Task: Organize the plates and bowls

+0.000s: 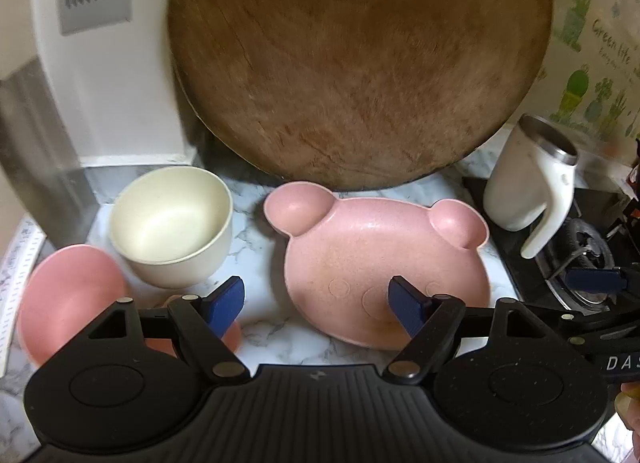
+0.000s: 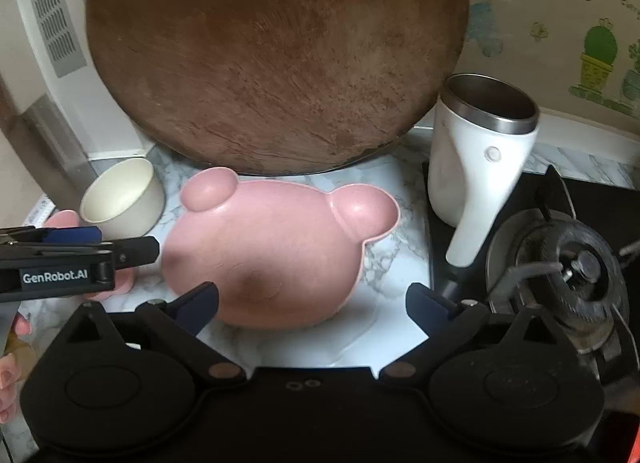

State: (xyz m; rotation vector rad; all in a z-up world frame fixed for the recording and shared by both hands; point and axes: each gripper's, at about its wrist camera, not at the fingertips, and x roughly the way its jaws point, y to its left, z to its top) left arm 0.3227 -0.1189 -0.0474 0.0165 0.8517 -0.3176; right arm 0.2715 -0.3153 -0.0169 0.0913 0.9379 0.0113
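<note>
My left hand-held gripper [image 1: 316, 303] hangs wide and empty over the bear-shaped pink plate [image 1: 380, 259] on the marble surface [image 1: 256, 231]; right hand-held gripper [image 2: 312, 303] likewise wide, empty; cream bowl [image 1: 172, 223] and pink bowl [image 1: 68, 295] sit left.

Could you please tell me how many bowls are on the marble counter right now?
2: a cream bowl at the back left near the white appliance, and a pink bowl in front of it at the left edge, partly hidden by the left tool. Others may be out of view.
</note>
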